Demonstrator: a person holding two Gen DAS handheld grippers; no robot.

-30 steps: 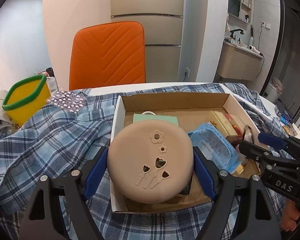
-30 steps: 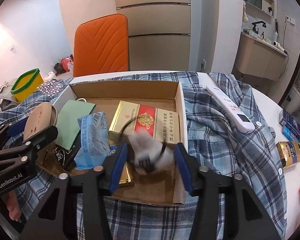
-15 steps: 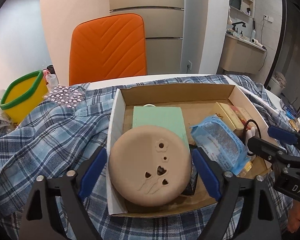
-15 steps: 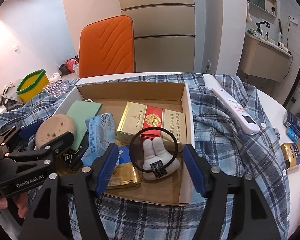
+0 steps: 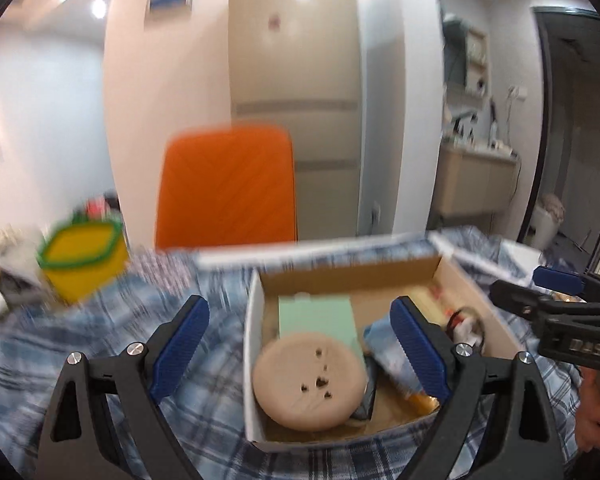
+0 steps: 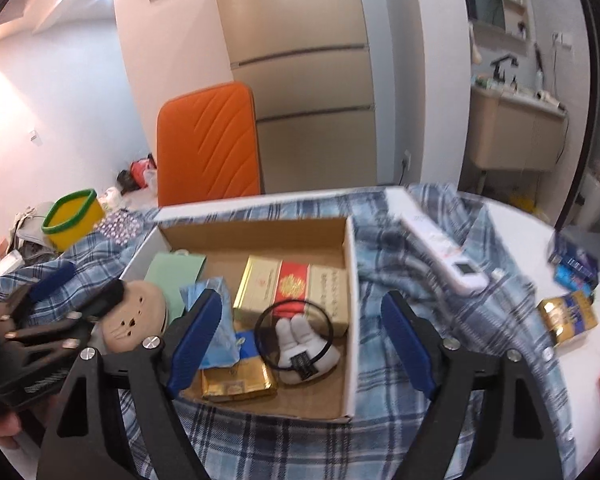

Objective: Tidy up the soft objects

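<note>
A cardboard box [image 5: 256, 360] [image 6: 350, 320] sits on a blue plaid shirt [image 5: 100, 344] [image 6: 440, 320]. A round tan cushion [image 5: 308, 386] [image 6: 134, 320] lies in its near left corner. A white plush bunny with a black ring [image 6: 302, 344] lies in its right part, with a blue packet [image 6: 214, 320] [image 5: 384, 348], a green card [image 5: 316, 316] [image 6: 176, 270] and a gold and red carton [image 6: 296, 288]. My left gripper [image 5: 300, 340] is open and empty, raised above the box. My right gripper [image 6: 300, 336] is open and empty above the bunny.
An orange chair [image 5: 228, 188] [image 6: 208, 144] stands behind the table. A yellow bin with a green rim [image 5: 82, 256] [image 6: 72, 220] is at the left. A white remote [image 6: 444, 256] lies on the shirt, with small boxes [image 6: 568, 316] at the right table edge.
My left gripper let go of the tan cushion, now resting in the box, and pulled up and back. My right gripper released the bunny into the box and drew back.
</note>
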